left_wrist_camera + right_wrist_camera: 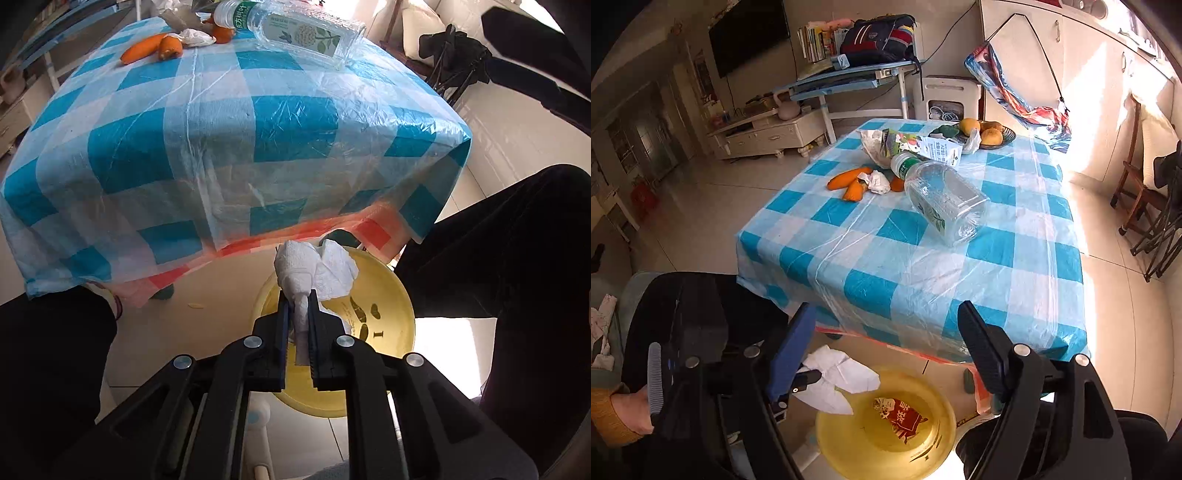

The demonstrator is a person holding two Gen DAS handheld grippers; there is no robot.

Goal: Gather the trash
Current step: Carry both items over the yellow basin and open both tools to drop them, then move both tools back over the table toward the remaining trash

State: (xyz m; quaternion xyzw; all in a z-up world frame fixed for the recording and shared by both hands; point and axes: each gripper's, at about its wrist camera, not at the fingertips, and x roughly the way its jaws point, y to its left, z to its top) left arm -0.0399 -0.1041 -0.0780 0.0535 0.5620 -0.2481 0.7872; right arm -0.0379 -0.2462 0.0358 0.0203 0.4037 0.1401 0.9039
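Observation:
My left gripper [299,295] is shut on a crumpled white tissue [314,273], which hangs over the yellow bin [402,314] on the floor below the table edge. The right wrist view shows that same tissue [834,376] at the bin's [831,443] left rim, and a red wrapper [899,419] lying inside. My right gripper [886,314] stands open above the bin with nothing between its fingers. On the checked table [997,258] lie a clear plastic jar [945,203], a green-capped bottle [903,164], another crumpled tissue [879,182], orange carrots [846,181] and a torn carton [923,146].
A dark plate of fruit [986,134] sits at the table's far side. A person's dark-clad legs [517,258] flank the bin. A folding chair [1156,221] stands to the right, a blue desk [849,79] and a low cabinet [768,133] behind the table.

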